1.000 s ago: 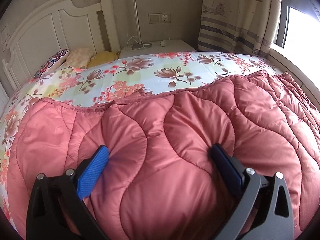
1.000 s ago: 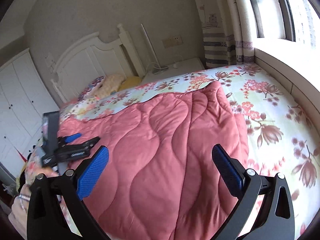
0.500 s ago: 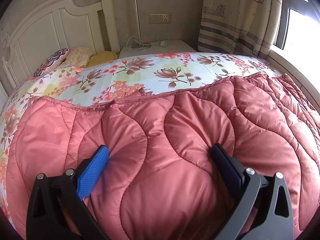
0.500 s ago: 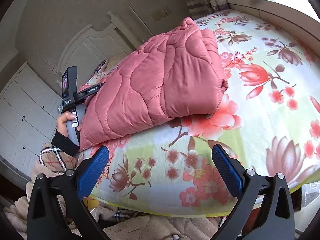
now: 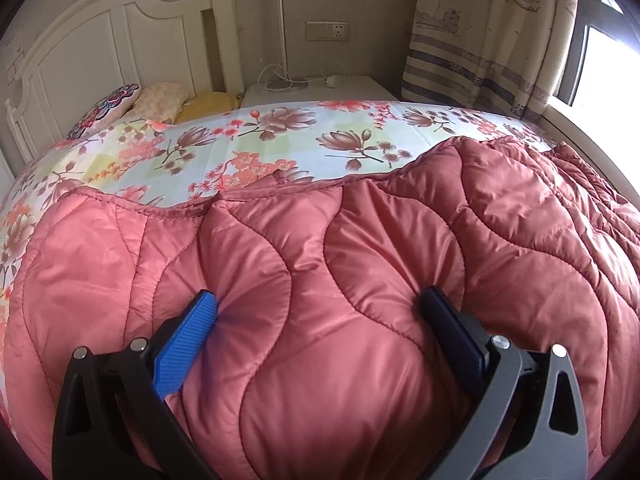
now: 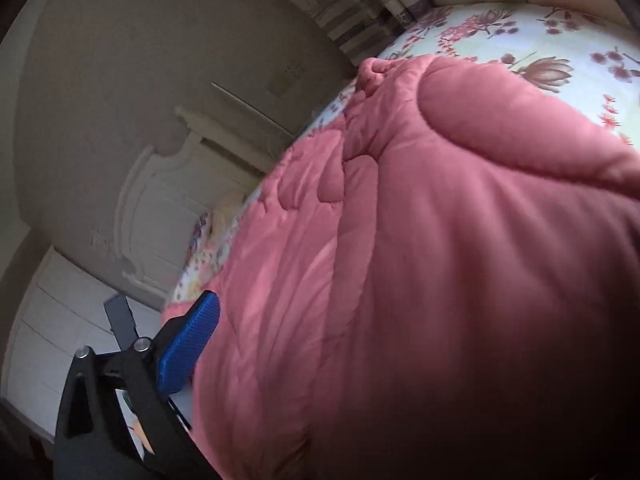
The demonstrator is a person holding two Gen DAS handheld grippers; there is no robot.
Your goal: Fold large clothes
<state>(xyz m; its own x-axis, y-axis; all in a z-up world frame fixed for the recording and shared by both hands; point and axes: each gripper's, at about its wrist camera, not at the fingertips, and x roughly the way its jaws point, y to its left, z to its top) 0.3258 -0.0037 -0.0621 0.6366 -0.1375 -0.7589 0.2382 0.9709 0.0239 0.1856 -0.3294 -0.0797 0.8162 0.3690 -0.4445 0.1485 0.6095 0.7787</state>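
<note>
The bed (image 5: pixel 280 148) carries a floral-print sheet in pale green with pink and brown blossoms. A pink quilted padded garment (image 5: pixel 320 300) lies directly on the sheet, covering the foot half and reaching the window-side edge. At the head edge, against the white wooden headboard (image 5: pixel 100 48), lie a patterned pillow (image 5: pixel 108 106), a cream cushion (image 5: pixel 160 98) and a yellow cushion (image 5: pixel 208 104).

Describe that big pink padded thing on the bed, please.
The pink quilted garment looks puffy and slightly shiny, stitched in wavy lines with a piped edge. It lies folded in thick layers on the floral bedsheet. The left hand-held gripper straddles a bulge of it, fingers apart; the right hand-held gripper is pressed close against it.
</note>
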